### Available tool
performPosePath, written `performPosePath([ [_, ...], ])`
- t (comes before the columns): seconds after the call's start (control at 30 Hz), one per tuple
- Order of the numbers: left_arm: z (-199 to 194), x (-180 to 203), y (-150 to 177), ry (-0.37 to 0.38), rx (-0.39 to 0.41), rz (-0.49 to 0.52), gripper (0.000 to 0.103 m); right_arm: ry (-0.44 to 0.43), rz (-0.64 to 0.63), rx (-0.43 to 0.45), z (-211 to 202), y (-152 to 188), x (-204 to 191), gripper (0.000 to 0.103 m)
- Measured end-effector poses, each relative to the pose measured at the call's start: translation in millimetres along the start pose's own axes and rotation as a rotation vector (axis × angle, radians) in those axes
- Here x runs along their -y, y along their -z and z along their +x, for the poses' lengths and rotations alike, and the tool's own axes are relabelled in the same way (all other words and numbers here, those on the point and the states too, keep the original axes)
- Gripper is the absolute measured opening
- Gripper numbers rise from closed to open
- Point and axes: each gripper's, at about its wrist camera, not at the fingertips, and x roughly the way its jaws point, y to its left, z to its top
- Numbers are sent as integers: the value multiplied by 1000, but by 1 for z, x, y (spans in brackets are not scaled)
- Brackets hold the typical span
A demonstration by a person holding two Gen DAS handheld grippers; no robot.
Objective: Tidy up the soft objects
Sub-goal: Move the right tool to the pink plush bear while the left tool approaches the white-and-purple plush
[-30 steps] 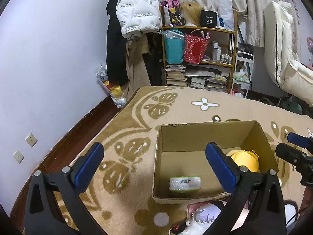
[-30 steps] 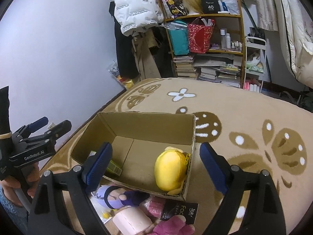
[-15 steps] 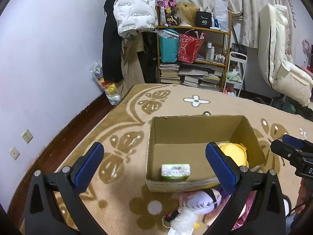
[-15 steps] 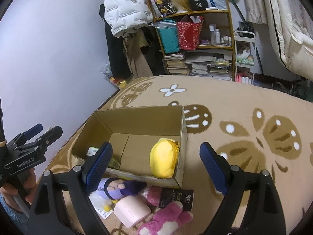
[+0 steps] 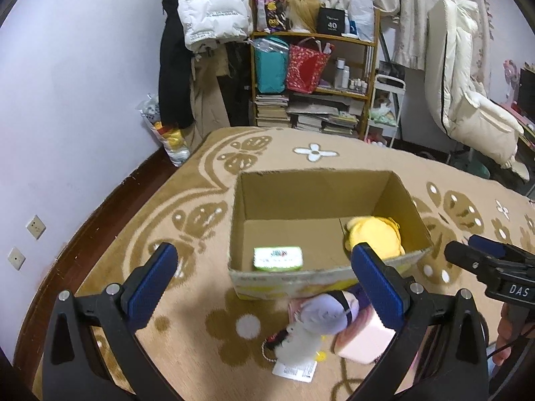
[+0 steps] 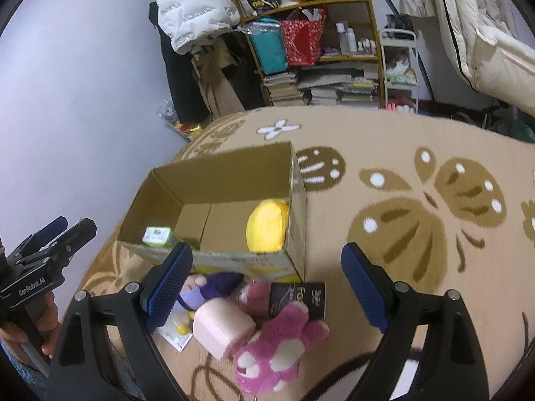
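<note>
while both grippers' fingers (image 6: 170,279) gape empty, the pink plush (image 6: 277,351) lies between the right pair.

one cardboard box (image 6: 294,214), two plush toys (image 6: 277,351) outside, one yellow plush (image 6: 267,227) inside

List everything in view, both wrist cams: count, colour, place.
cardboard box: 1, brown, open, on the rug
yellow plush: 1, inside box, right end
green packet: 1, inside box, left end
pink plush: 1, magenta, on rug in front of box
purple-haired doll: 1, lilac, on rug by box front
pink cylinder: 1, pale pink, beside the doll
black packet: 1, against box front
rug: 1, tan with brown pattern
shelf: 1, wooden, back wall
left tool: 1, blue pads, open, empty
right tool: 1, blue pads, open, empty
</note>
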Motion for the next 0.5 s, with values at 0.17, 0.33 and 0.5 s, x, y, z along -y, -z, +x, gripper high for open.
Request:
performPosePath([
  [0.17,3,10,9,14,-32,27,103,10,20,-49,8,13,3,95],
  [0.33,6,20,18,30,-64,55,103,28,27,-96,16,24,6,93],
  [0.5,12,29,26,49,-100,77,103,43,46,-166,29,36,12,85],
])
